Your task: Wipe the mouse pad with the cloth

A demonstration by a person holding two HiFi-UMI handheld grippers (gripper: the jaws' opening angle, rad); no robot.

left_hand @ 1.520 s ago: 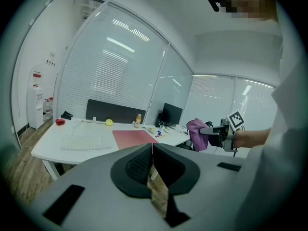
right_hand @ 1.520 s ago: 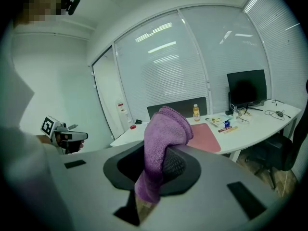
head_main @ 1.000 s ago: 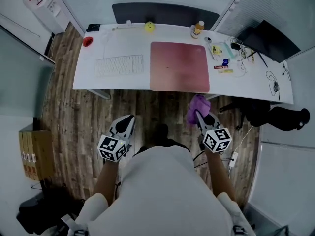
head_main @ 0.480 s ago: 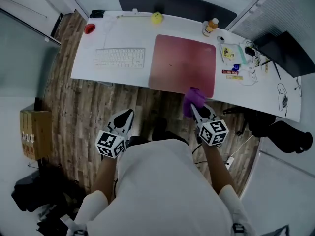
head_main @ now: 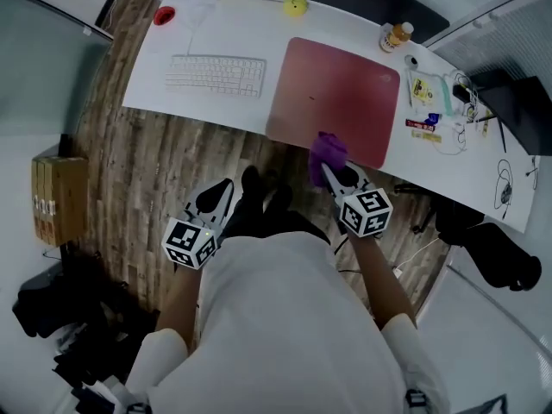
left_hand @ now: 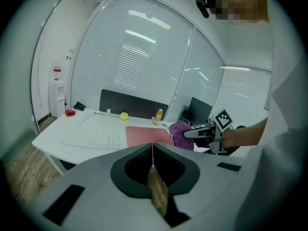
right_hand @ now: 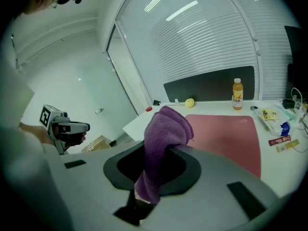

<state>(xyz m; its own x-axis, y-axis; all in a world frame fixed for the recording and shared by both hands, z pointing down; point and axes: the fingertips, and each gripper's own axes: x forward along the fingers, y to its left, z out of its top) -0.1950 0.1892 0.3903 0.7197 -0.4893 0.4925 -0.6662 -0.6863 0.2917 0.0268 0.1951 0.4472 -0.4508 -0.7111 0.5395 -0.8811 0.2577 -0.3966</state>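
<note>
A large pink mouse pad (head_main: 335, 100) lies on the white desk (head_main: 216, 110), right of a white keyboard (head_main: 216, 75). My right gripper (head_main: 329, 172) is shut on a purple cloth (head_main: 327, 154) and hovers just off the desk's near edge, by the pad's front side. The right gripper view shows the cloth (right_hand: 161, 143) bunched between the jaws with the pad (right_hand: 228, 136) beyond. My left gripper (head_main: 217, 195) hangs over the wooden floor, well short of the desk, jaws shut with nothing in them (left_hand: 153, 154).
A yellow ball (head_main: 295, 6), an orange-drink bottle (head_main: 397, 36) and a red dish (head_main: 164, 14) stand along the desk's far edge. Small packets and cables (head_main: 435, 102) clutter the right end. A cardboard box (head_main: 50, 197) stands on the floor at left.
The desk has drawn nearer in the head view. My right gripper with the cloth has come up to the pad's front edge. The left gripper has stayed low over the floor.
</note>
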